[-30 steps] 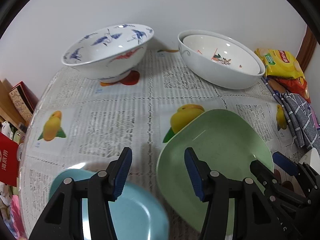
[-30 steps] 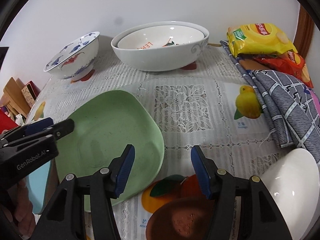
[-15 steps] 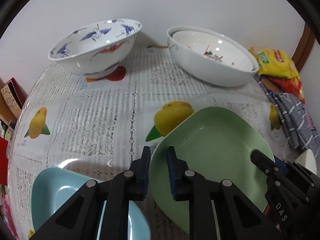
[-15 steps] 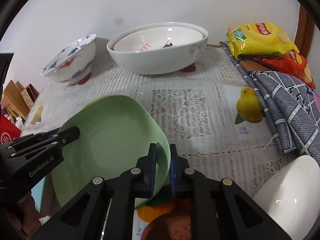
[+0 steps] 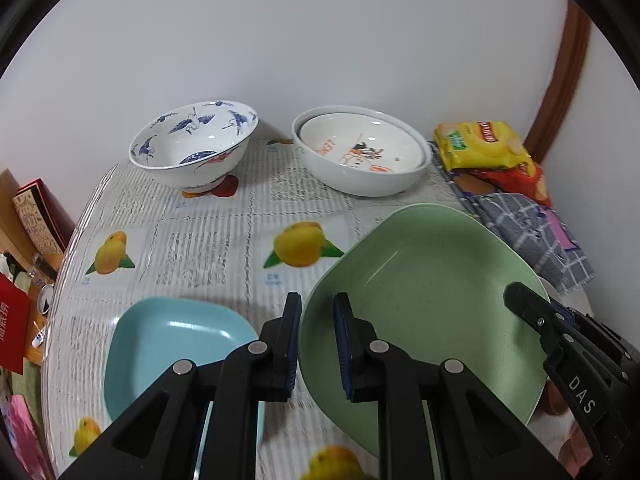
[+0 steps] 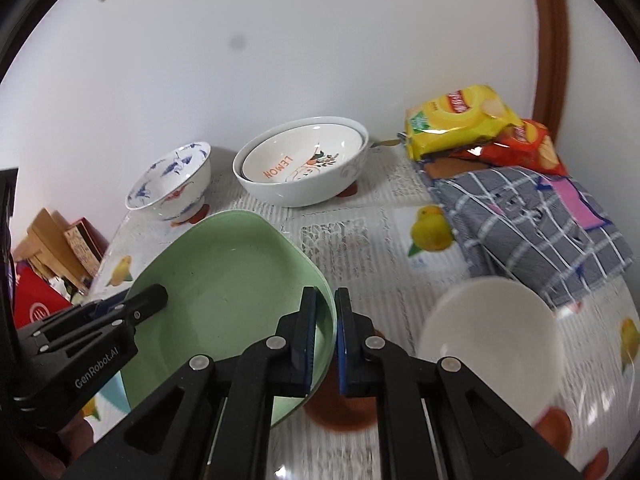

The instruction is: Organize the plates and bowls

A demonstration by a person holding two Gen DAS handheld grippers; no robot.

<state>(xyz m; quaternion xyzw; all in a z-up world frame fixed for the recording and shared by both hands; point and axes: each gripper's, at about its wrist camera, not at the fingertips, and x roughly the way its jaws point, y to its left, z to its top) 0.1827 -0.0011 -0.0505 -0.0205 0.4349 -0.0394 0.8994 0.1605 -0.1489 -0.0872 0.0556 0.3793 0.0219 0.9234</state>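
Both grippers are on the green plate [image 5: 424, 292] — left gripper [image 5: 318, 344] has its fingers clamped on the plate's left rim, right gripper [image 6: 326, 336] has its fingers clamped on the right rim, one pad inside the rim and one outside in each case. The plate sits tilted between them, near the front edge of the bench [image 5: 208, 240] (the far rim looks clear of the cloth, but contact at the near rim is hidden by the fingers). Light blue plate [image 5: 176, 344] lies flat on the bench at the front-left, just beside the green one, part covered by the left gripper's body. At the back edge against the wall: blue-and-white patterned bowl [image 5: 194, 144] toward the left, upright, and right of it a large white bowl [image 5: 360, 164] with a smaller printed bowl [image 6: 300, 158] nested inside, LEMON lettering legible in the right wrist view. Plain white bowl [image 6: 488, 324] at the front-right, right of the right gripper, blurred. A brown dish [image 6: 340, 408] shows under the right gripper's fingers — mostly hidden, can't tell its shape. Right edge of the bench: folded grey checked cloth [image 6: 532, 224] with a pink patch, and behind it at the back-right corner a yellow snack bag [image 6: 456, 120] on top of a red snack bag [image 6: 520, 148]. Bench cover is a lace-pattern cloth with fruit prints. Boxes [image 5: 36, 216] stand off the bench's left edge.
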